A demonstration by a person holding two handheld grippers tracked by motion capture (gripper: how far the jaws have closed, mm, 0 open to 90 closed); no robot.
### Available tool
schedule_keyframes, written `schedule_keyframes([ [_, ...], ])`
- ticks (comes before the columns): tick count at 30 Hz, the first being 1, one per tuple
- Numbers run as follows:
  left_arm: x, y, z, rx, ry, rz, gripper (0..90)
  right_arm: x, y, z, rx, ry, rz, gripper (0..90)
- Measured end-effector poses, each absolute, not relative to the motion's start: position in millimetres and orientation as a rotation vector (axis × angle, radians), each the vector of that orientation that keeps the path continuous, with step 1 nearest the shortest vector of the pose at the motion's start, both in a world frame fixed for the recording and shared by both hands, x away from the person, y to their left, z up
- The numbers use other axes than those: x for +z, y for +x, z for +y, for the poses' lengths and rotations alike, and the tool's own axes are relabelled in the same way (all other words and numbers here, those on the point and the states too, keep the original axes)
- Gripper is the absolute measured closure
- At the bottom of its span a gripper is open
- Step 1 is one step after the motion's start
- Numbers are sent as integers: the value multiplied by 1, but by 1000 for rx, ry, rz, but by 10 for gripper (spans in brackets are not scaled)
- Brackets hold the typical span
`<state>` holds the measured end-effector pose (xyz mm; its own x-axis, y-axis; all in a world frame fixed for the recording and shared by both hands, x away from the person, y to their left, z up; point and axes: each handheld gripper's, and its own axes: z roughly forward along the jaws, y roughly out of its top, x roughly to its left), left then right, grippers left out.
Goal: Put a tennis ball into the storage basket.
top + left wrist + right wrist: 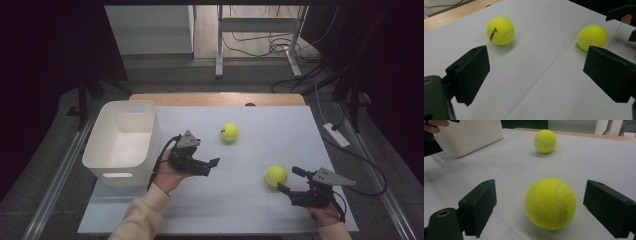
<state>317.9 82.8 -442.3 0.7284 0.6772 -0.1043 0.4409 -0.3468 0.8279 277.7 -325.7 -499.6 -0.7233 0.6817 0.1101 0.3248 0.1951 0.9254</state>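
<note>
I had my right gripper [289, 181] lined up on the near tennis ball [276, 175], jaws spread wide and empty, the ball sitting on the table [260, 215] just in front of them but not touched yet. My left gripper [212, 166] was wide open too, holding nothing, pointed out across the middle of the table. A tennis ball should be light, fuzzy and a bit squishy, so grip wasn't my worry; rolling was. I figured I'd take it across the fattest part, one pad on each side, so it wouldn't squirt out. The second ball [229, 132] sat well apart, further back. The white bin [142, 116] was off at the left edge, empty as far as I could see, with nothing blocking the way over.
</note>
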Motion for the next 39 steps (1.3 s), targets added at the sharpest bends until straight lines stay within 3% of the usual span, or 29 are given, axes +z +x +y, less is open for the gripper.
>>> schedule_keyframes([
  [39, -444, 366, 67, 346, 2020, 911, 75, -501, 278, -325, 1536, 948, 2155, 117],
])
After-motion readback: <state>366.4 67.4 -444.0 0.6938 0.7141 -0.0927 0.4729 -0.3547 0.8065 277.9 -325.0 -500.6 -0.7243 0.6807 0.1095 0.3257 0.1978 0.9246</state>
